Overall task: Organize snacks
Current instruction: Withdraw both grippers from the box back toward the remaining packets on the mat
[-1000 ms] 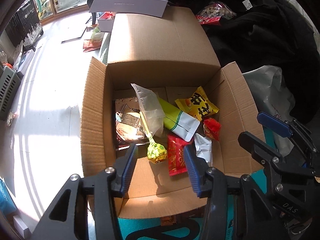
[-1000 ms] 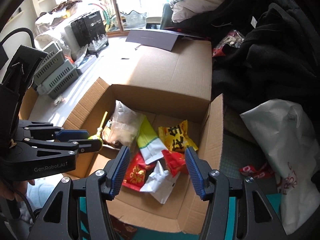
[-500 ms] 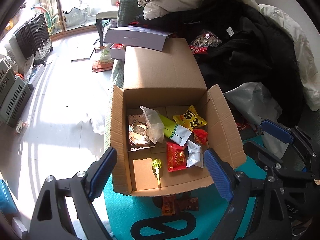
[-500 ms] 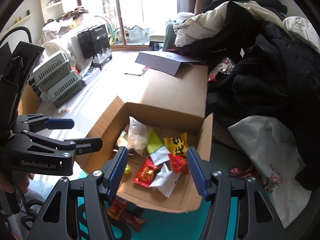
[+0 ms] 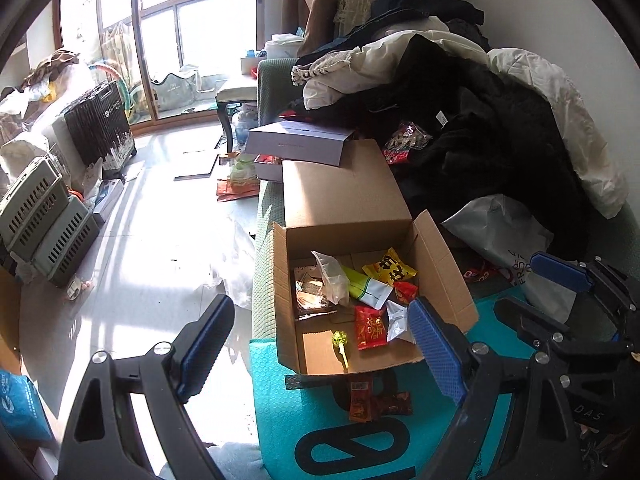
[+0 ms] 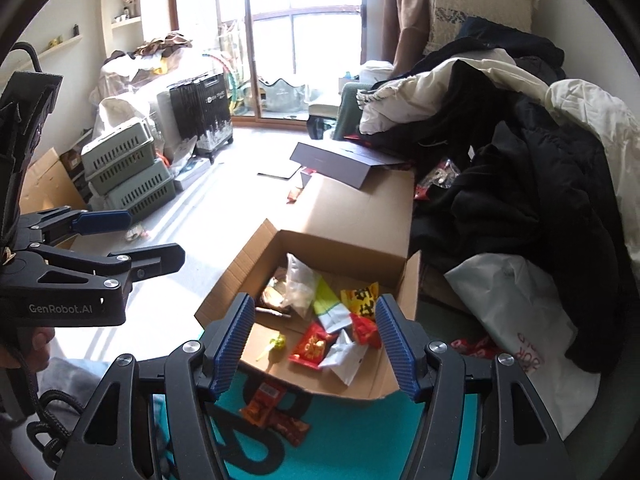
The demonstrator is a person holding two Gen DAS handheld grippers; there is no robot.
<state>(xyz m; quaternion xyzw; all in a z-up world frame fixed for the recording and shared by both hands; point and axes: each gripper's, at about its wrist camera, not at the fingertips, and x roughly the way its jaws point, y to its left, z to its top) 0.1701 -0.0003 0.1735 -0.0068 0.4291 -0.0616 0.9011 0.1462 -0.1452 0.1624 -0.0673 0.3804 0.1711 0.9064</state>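
Fingers of left gripper spread wide, empty; right gripper partly spread, jaws just opening, nothing between them. Lollipop lies in cardboard box. Next pick looks like brown packets on teal mat; approach low, pinch one flat edge.

Clothes pile on sofa — grey crates stacked by suitcase.
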